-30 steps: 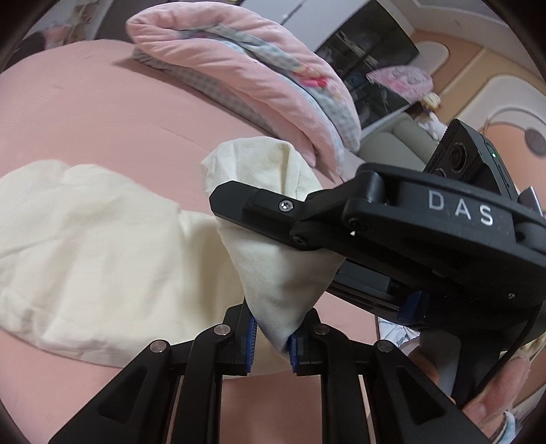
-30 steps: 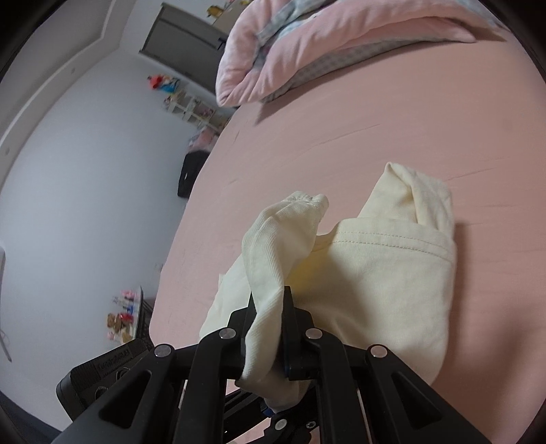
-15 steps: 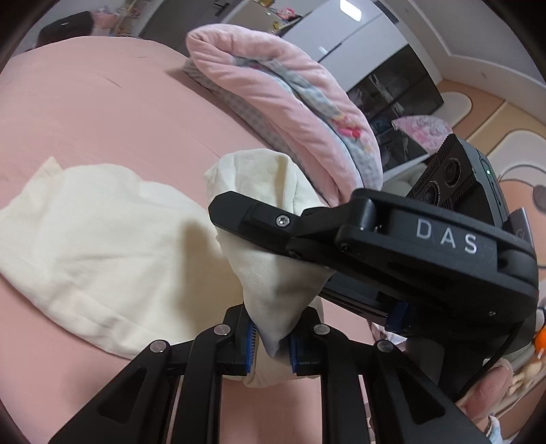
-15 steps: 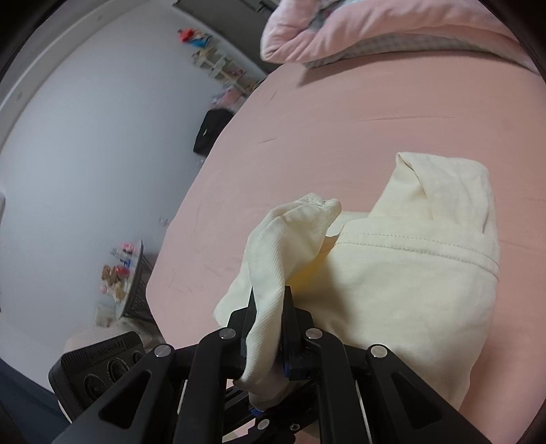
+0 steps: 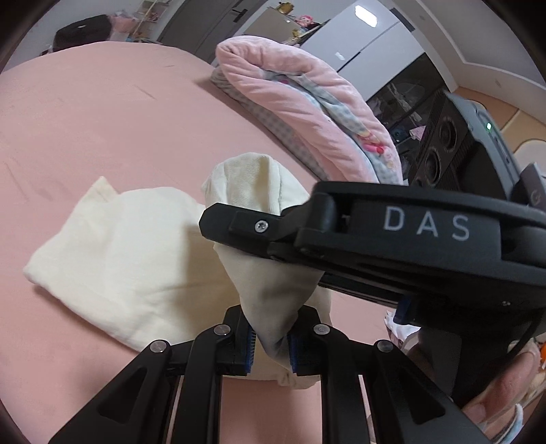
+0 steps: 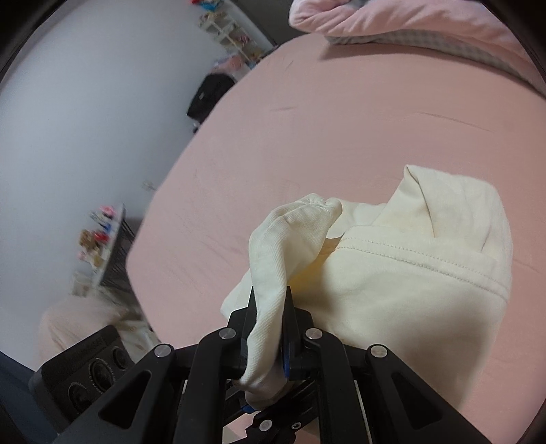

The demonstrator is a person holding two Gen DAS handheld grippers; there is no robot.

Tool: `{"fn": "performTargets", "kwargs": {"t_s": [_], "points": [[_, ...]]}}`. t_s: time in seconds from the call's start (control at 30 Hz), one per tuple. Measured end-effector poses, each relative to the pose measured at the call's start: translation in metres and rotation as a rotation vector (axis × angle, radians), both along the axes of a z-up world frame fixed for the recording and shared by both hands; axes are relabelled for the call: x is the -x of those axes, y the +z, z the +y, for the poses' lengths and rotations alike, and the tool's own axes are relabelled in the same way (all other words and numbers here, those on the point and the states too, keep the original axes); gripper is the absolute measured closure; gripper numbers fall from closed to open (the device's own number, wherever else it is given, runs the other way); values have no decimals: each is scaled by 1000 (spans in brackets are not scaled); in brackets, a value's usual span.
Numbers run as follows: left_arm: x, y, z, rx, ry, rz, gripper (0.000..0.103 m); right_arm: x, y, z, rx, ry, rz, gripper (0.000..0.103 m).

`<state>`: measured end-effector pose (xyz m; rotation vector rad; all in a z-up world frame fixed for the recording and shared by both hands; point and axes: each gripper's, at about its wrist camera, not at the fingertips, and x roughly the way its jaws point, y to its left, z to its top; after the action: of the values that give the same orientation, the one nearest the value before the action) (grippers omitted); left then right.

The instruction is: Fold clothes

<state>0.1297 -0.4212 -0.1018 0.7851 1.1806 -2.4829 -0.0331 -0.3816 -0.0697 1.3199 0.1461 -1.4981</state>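
A cream garment (image 5: 129,259) lies partly folded on the pink bed (image 5: 85,112). My left gripper (image 5: 271,338) is shut on a bunched corner of it, lifted off the sheet. The right gripper (image 5: 239,229) crosses the left wrist view from the right, clamped on the same raised bunch higher up. In the right wrist view, the right gripper (image 6: 269,328) is shut on a ribbed edge of the cream garment (image 6: 409,283), whose stitched hem runs across to the right over the pink bed (image 6: 324,129). The left gripper's body shows at the lower left there.
A folded pink quilt (image 5: 307,106) lies at the far side of the bed, also seen as the quilt (image 6: 409,24) at top right. The bed's edge (image 6: 160,205) drops to a floor with a black bag (image 6: 208,95) and shelves. A hand (image 5: 505,386) holds the right gripper.
Both grippers have swept sideways across the bed with the garment's corner still clamped. The flat part of the garment has drawn in and folded closer under them.
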Motion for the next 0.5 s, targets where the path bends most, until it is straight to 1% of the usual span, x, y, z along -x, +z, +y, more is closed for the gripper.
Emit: {"fn": "performTargets", "kwargs": {"t_s": [0.27,0.4,0.5], "points": [[-24,-8,-23,-33,39,-25,90,-27,-2,-38,-125,57,100,96],[-36,-11,-34,-40,67,-26,90,-42,-2,-57,-174,82,164,96],[-45,-13,-41,-43,86,-27,90,-47,-2,-67,-196,96,186,96]]}}
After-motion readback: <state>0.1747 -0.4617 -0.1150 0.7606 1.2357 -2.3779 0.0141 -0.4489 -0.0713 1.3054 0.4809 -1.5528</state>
